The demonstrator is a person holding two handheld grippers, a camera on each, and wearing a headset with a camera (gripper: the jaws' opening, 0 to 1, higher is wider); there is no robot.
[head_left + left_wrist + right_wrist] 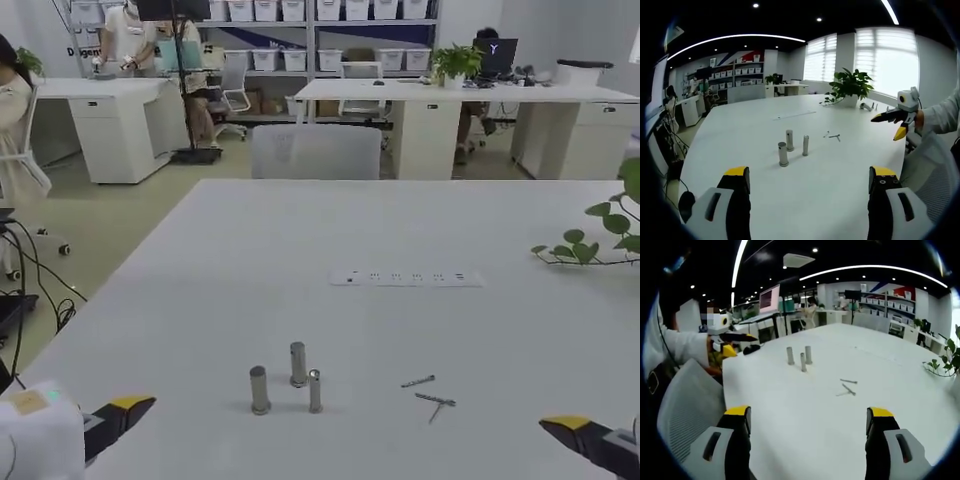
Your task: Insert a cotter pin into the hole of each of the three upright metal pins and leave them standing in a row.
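Three upright metal pins [297, 364] stand in a loose cluster on the white table [200, 300], near its front. Two or three thin cotter pins [432, 398] lie flat to their right. My left gripper [125, 408] hovers at the lower left, my right gripper [570, 428] at the lower right, both short of the pins. In the left gripper view the jaws of the left gripper [810, 182] stand wide apart and hold nothing, with the metal pins [789, 141] ahead. The right gripper [807, 420] is open too, facing the cotter pins [847, 387] and metal pins [803, 361].
A white power strip [405, 278] lies mid-table beyond the pins. Plant leaves [600, 235] reach over the right edge. A grey chair [315, 150] stands at the far side. Desks, shelves and people are in the background.
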